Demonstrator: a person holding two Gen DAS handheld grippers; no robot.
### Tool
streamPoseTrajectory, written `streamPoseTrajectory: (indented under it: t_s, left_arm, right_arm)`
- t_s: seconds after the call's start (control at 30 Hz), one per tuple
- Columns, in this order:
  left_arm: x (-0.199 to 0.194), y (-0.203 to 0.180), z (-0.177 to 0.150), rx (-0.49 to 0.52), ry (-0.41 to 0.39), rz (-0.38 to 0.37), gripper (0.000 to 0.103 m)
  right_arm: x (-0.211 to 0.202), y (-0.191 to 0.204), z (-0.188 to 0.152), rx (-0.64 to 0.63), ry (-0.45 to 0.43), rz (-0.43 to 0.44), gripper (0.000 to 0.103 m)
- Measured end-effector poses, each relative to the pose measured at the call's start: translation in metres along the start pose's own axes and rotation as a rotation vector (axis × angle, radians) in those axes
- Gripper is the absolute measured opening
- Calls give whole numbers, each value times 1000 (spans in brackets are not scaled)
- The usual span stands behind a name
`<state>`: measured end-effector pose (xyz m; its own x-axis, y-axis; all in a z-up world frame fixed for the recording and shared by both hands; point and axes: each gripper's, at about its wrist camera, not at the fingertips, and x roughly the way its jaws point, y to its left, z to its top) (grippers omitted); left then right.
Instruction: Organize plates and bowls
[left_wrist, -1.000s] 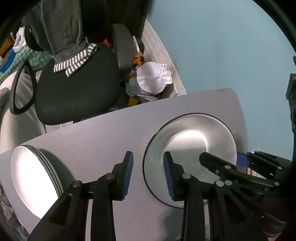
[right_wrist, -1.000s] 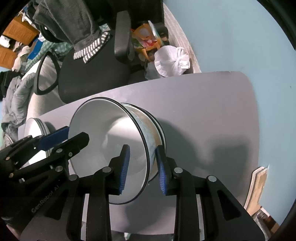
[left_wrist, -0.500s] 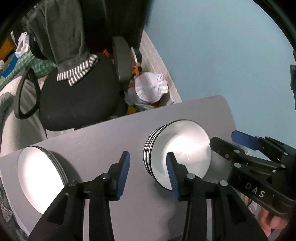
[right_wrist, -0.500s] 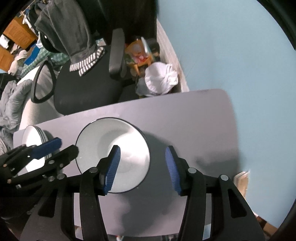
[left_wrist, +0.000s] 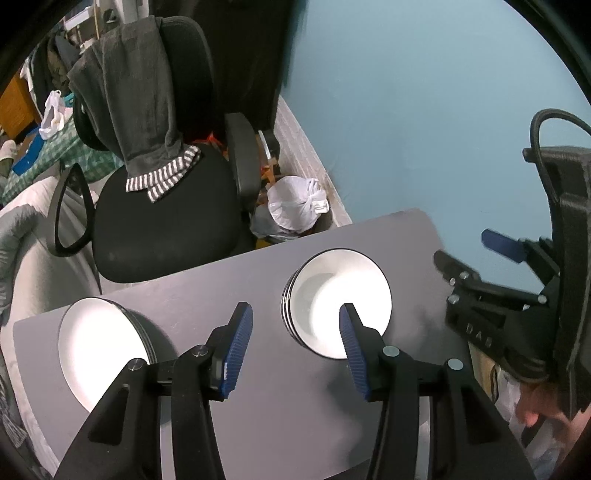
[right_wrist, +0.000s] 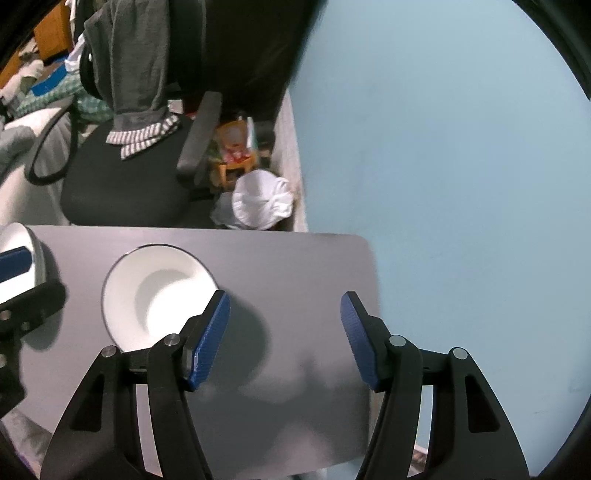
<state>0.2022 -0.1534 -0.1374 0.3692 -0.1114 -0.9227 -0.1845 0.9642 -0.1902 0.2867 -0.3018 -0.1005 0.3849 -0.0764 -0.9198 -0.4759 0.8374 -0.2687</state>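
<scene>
Both grippers are open and hold nothing. The left gripper (left_wrist: 295, 347) hangs above the grey tabletop (left_wrist: 221, 280). The stack of bowls (left_wrist: 336, 301) sits just ahead of it and a bit to its right side, near its right finger. The stack of plates (left_wrist: 105, 347) lies off to its left, well apart from the bowls. The right gripper (right_wrist: 284, 332) has the bowls ahead and off to its left, past its left finger. So the left gripper looks nearer to the bowls. The bowls and plates look sorted already, so maybe little is left to do.
</scene>
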Motion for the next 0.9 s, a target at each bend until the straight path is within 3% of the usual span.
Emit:
streamPoseTrajectory:
  t_s: [0.13,0.6,0.9]
  left_arm:
    - [-9,2,-3,10,-7,6,49]
    - [-50,6,-12,24,-31,7,50]
    - [-55,6,-19,15,-5,-15,50]
  right_arm:
    - [-10,-4,-3,-17,-33,-32,61]
    - [-70,-27,-19,44,-108,106,65]
    - [-85,-34,-26,57,-114,146,65]
